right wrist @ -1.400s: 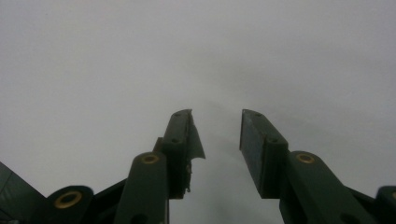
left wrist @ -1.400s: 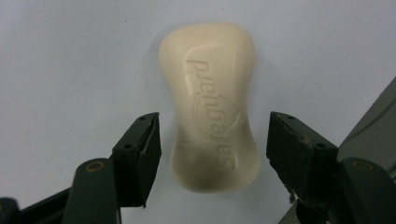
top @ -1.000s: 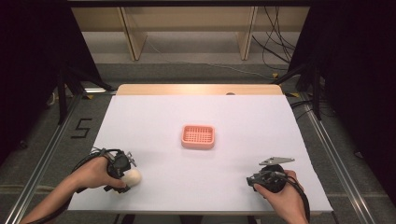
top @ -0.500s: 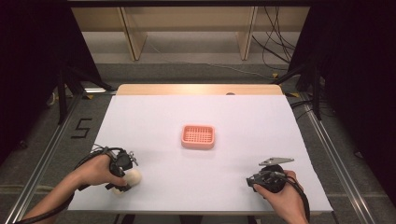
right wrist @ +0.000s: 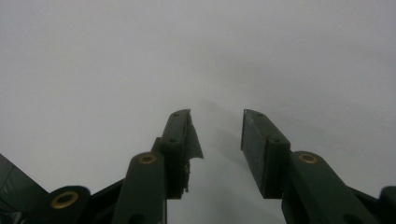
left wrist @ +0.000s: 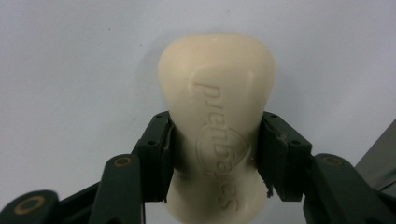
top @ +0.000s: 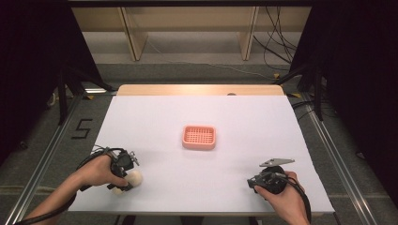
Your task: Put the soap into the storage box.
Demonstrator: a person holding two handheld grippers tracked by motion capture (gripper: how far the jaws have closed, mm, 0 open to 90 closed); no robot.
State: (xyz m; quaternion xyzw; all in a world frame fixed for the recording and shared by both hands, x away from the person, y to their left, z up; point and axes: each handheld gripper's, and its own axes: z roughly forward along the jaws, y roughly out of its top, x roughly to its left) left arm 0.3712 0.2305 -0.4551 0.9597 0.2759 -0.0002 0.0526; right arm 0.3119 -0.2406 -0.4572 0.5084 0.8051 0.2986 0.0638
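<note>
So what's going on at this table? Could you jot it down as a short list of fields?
Surface: white table
Held item: cream bar of soap
Left gripper: jaws have just been closing, now pressed on both sides of the soap, near the table's front left
Right gripper: jaws apart, nothing between them, near the front right
Other item: pink soap dish, mid-table, with nothing in it

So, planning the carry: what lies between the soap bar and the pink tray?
Nothing: in the high view only bare white table separates the soap bar from the pink tray.
</note>
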